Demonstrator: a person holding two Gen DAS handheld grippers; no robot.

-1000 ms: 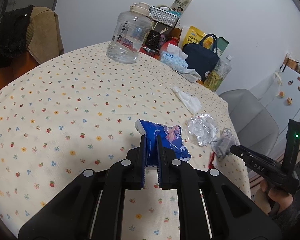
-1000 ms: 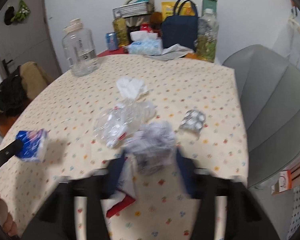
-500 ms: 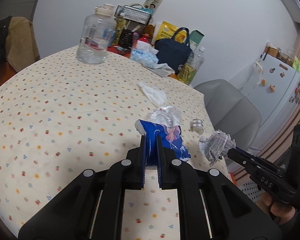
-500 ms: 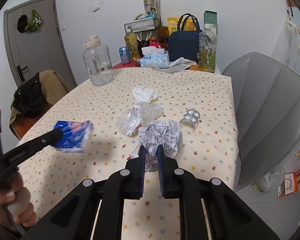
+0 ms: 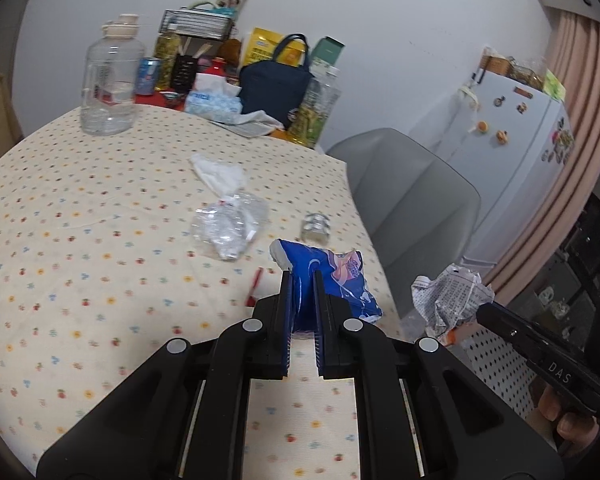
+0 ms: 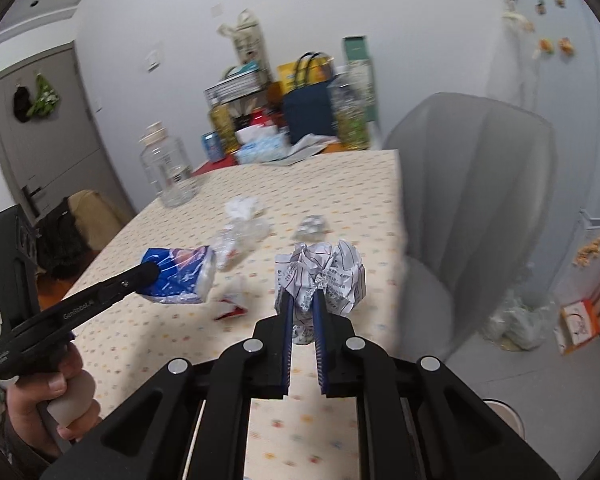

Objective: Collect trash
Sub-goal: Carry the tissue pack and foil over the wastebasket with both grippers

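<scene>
My left gripper (image 5: 302, 276) is shut on a blue snack wrapper (image 5: 332, 280) and holds it above the table's near right part; it also shows in the right wrist view (image 6: 180, 276). My right gripper (image 6: 302, 296) is shut on a crumpled ball of printed paper (image 6: 324, 274), held past the table's right edge in the left wrist view (image 5: 450, 300). On the flowered tablecloth (image 5: 80, 240) lie a crushed clear plastic bottle (image 5: 230, 226), a white tissue (image 5: 218, 170), a foil pill blister (image 5: 317, 226) and a red scrap (image 5: 254, 286).
A big clear water jug (image 5: 110, 82), a tissue pack (image 5: 212, 102), a navy bag (image 5: 274, 84) and bottles crowd the table's far side. A grey chair (image 5: 412, 208) stands at the right, with a white fridge (image 5: 516, 152) behind it. A filled plastic bag (image 6: 516, 326) lies on the floor.
Both grippers have swung right and lifted, each with its trash still held. The paper ball has gone from over the table to beyond its right edge.
</scene>
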